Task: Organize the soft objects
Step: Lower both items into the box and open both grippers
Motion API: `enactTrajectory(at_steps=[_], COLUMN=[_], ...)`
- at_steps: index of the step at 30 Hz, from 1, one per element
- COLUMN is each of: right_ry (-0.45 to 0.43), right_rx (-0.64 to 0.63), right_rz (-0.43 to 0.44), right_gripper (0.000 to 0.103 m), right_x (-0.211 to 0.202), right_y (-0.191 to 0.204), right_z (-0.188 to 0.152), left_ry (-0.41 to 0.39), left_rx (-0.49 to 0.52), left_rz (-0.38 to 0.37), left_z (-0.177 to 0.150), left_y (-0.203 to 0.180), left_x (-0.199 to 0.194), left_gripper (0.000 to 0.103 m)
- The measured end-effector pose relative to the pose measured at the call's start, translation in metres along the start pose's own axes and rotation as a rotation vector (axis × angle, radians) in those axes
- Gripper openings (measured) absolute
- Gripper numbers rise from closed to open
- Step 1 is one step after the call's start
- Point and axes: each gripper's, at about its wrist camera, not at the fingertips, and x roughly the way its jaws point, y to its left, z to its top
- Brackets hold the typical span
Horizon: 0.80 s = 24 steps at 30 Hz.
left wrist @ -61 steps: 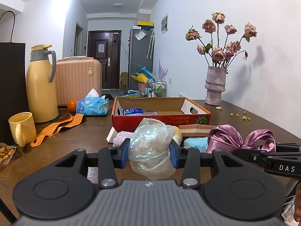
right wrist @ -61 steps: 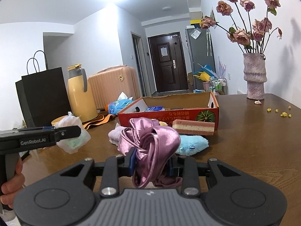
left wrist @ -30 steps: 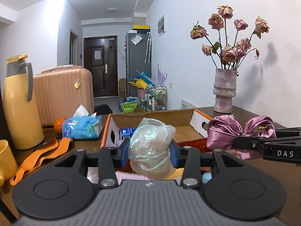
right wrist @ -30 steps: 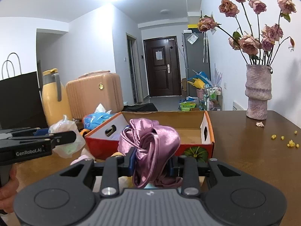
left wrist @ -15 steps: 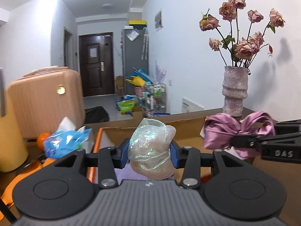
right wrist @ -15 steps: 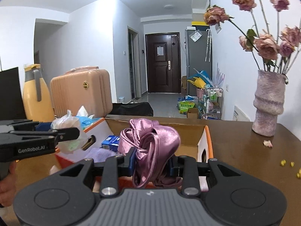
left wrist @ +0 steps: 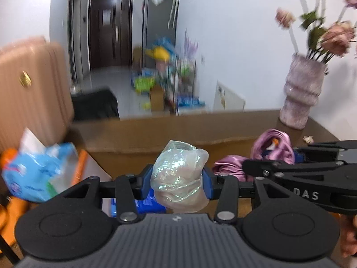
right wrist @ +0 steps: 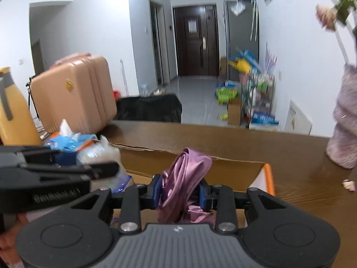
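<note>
Two grippers, two soft things, one cardboard box, one vase, one pink suitcase.

Left gripper: blue pads pressed on both sides of one crumpled clear plastic bag, jaws only partly apart, the bag bulging above and below them. Pointing forward and somewhat down, over the inside of the box, the far cardboard wall straight ahead. One blue packet just below the left finger, inside the box. One blue tissue pack to the left, outside the box wall.

Right gripper: jaws nearly closed, clamped on one purple satin bow, folds hanging down between the pads and standing up above them. Also tilted forward and down, over the box, near its right end with the orange edge. Just beside the left gripper, almost level with it, tips close but not touching. Vase further ahead to the right, on the brown table.

A bit of a hand seen at the right gripper's handle; grasp not clear.
</note>
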Motion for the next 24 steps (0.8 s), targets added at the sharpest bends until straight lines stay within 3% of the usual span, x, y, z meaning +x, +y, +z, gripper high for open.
enactTrajectory(at_steps=[4,6,8,10,12,14,20,24], right_ry=[0.082,0.12,0.145,0.175,0.184,0.178,0.136,0.091], right_rx=[0.045,0.086,0.122,0.159,0.177,0.183,0.151,0.106], right_rz=[0.023,0.052,0.068,0.075,0.062,0.032,0.015,-0.006], right_gripper=[0.03,0.03,0.035,0.039,0.051,0.064,0.065,0.067], right_x=[0.037,0.051,0.059,0.065,0.067,0.065,0.035,0.0], right_y=[-0.006,-0.013,-0.02,-0.029,-0.037,-0.041,-0.035,-0.027], right_z=[0.007,0.009,0.011,0.012,0.011,0.01,0.019,0.028], left_ry=[0.151,0.188,0.185,0.171,0.154,0.151,0.135,0.092], left_rx=[-0.07,-0.11,-0.102,-0.089,-0.077,-0.067,-0.063,-0.051], left_rz=[-0.009,-0.005,-0.005,0.001,0.002,0.002,0.009,0.02], left_z=[0.005,0.007,0.008,0.009,0.01,0.012,0.02,0.027], left_y=[0.012,0.021,0.027,0.03,0.031,0.029,0.029,0.026], left_x=[0.039,0.046,0.047,0.046,0.045,0.042,0.023,-0.007], left_gripper=[0.045,0.051,0.059,0.077,0.085,0.087,0.088,0.095])
